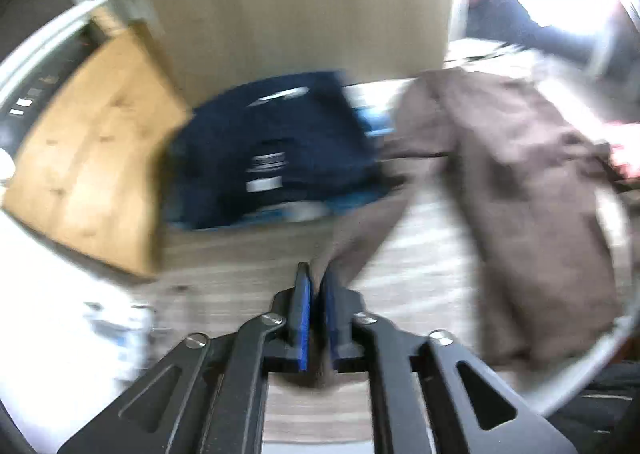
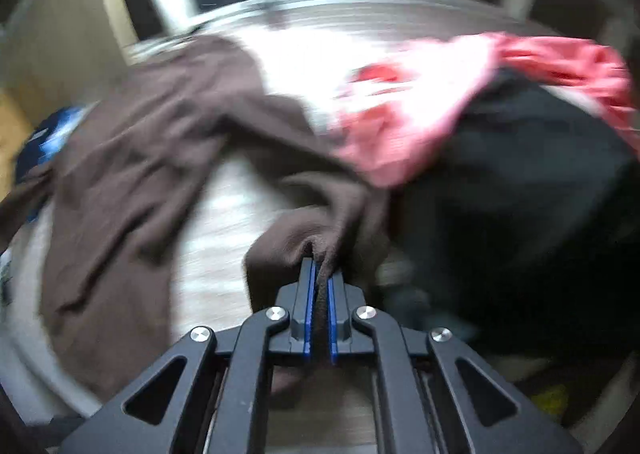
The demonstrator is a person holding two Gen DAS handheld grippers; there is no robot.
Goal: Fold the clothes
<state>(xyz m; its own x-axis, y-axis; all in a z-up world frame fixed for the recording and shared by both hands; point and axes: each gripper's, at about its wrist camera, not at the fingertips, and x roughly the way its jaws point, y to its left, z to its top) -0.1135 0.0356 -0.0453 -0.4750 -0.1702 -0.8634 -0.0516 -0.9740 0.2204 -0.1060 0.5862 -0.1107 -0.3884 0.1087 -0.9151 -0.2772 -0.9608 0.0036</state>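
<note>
Both frames motion-blurred, details soft.

Containers: none seen holding anything. Wooden board standing tilted at left in left wrist view, cardboard-coloured panel behind; cannot tell whether either belongs to a box.

Labels: navy folded garment showing white label patches and a white streak near top; text too blurred for reading. Light blue item peeking out beside and under it.

Left gripper: blue pads nearly together, pinching a corner of brown garment. Cloth running up and right from the fingertips, hanging in a stretched band over the pale wood-grain table.

Right gripper: clamped on a bunched brown edge, fabric visibly squeezed between the blue pads. Same brown garment spreading left and up across the table, wrinkled, partly lifted.

Pink-red garment lying beyond and right of the brown one, draped over a black garment heaped at right. Navy and blue pile sitting at far left edge, partly behind brown cloth.

Dark window or shelf area behind table rim, unreadable.
</note>
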